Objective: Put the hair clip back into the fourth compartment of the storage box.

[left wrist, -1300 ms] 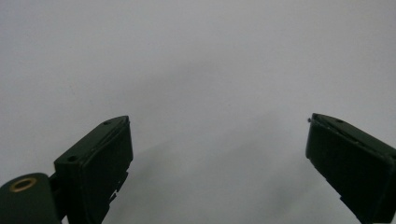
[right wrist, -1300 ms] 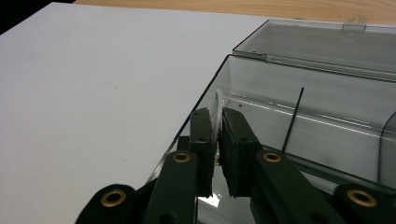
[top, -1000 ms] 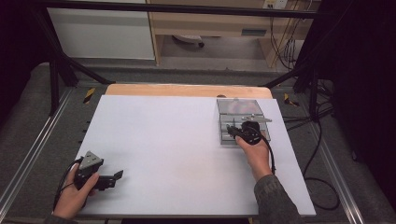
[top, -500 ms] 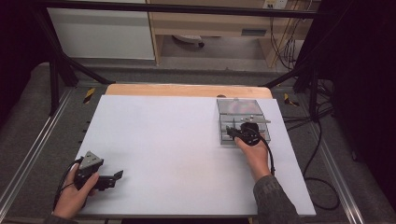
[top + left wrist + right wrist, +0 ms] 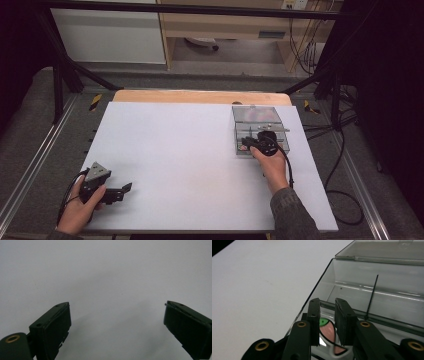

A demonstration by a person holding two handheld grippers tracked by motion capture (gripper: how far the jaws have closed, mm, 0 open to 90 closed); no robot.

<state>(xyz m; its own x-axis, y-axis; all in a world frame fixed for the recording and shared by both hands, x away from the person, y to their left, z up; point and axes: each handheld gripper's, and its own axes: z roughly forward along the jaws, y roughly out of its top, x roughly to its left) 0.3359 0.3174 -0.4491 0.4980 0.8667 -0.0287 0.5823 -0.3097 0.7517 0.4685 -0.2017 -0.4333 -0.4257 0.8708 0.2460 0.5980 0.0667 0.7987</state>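
We see a clear plastic box (image 5: 259, 131) standing near the far right corner of the white bench (image 5: 190, 165), its lid swung up toward the far edge. We hold the right gripper (image 5: 248, 143) over the box's near half, tips pointing toward the left edge. In the right gripper view the right gripper (image 5: 327, 315) has its jaws drawn close with a narrow gap between them, and we cannot tell whether they pinch anything. Just below them, inside the box, lies a pink and green item (image 5: 326, 330) on the floor, partly hidden by the jaws. Near the front left corner of the bench we rest the left gripper (image 5: 126, 190), and in its own view the left gripper (image 5: 117, 320) is spread wide over bare white surface.
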